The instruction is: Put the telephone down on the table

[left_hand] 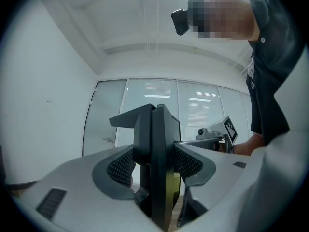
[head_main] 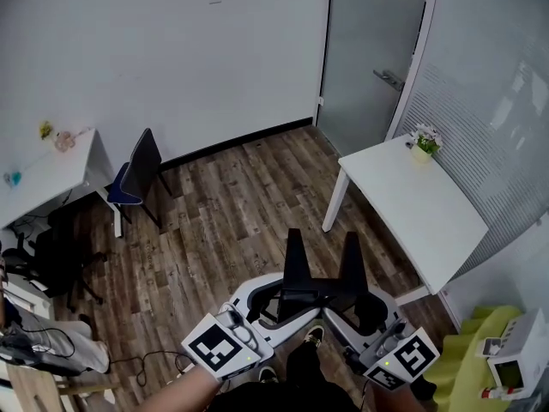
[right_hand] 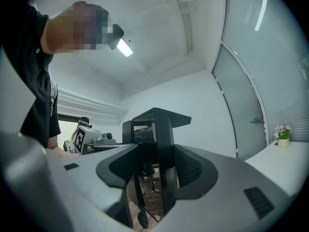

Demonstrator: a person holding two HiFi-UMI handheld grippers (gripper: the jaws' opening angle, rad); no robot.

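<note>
A black telephone (head_main: 319,292) with two upright black wings hangs above the wooden floor, held between both grippers in the head view. My left gripper (head_main: 273,303) clamps its left side and my right gripper (head_main: 360,309) clamps its right side. In the left gripper view the ribbed pads (left_hand: 120,166) press on a thin black edge of the telephone (left_hand: 157,129). The right gripper view shows the same grip on the telephone (right_hand: 157,124). The white table (head_main: 412,204) stands ahead and to the right, apart from the telephone.
A small flower pot (head_main: 424,142) sits at the table's far end. A dark chair (head_main: 137,174) and a white desk (head_main: 51,174) stand at the left, with a black office chair (head_main: 51,256) nearer. A glass door (head_main: 369,50) is behind the table. A yellow-green seat (head_main: 480,350) is at the lower right.
</note>
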